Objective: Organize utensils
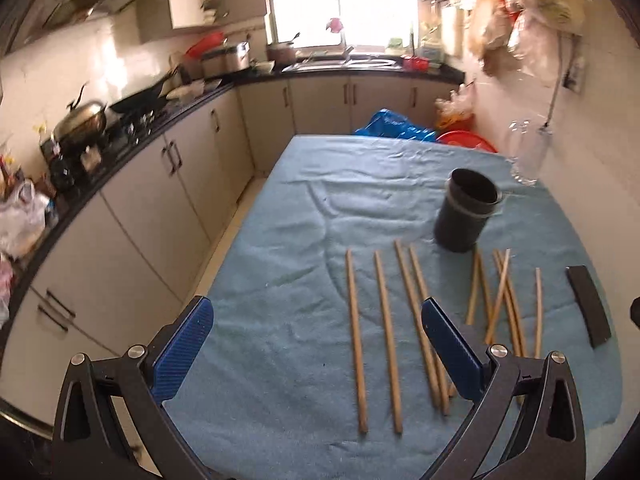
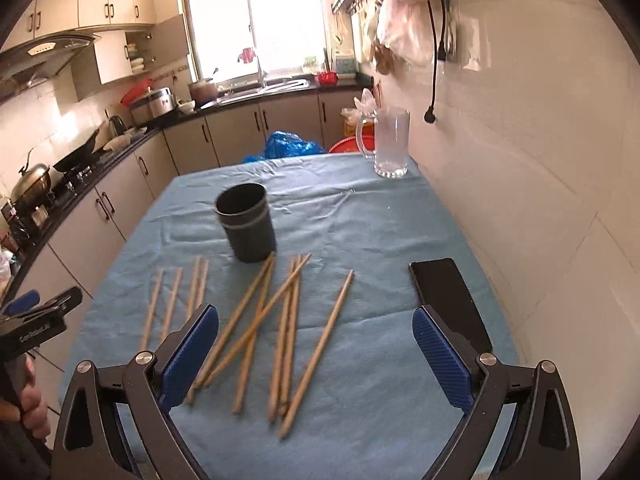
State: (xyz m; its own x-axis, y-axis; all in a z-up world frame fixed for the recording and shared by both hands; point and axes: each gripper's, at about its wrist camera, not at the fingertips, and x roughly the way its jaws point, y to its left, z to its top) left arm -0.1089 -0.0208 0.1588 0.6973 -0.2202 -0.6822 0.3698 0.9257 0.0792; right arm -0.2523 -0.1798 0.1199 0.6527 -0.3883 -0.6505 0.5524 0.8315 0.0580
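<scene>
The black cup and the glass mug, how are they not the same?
The black cup is dark and you cannot see through it; the glass mug is clear. The glass mug has a handle; the black cup shows none. The black cup stands by the chopsticks; the glass mug stands far back near the wall. Both stand upright on the blue cloth.

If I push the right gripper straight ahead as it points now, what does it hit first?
Probably the crossed pile of chopsticks on the blue cloth ahead of the open right gripper; the black cup stands beyond. Depth is unclear.

chopsticks [image 2: 256, 320]: 10 | black cup [image 2: 248, 222]: 1 | glass mug [image 2: 390, 144]: 1 | phone [image 2: 448, 300]: 1
</scene>
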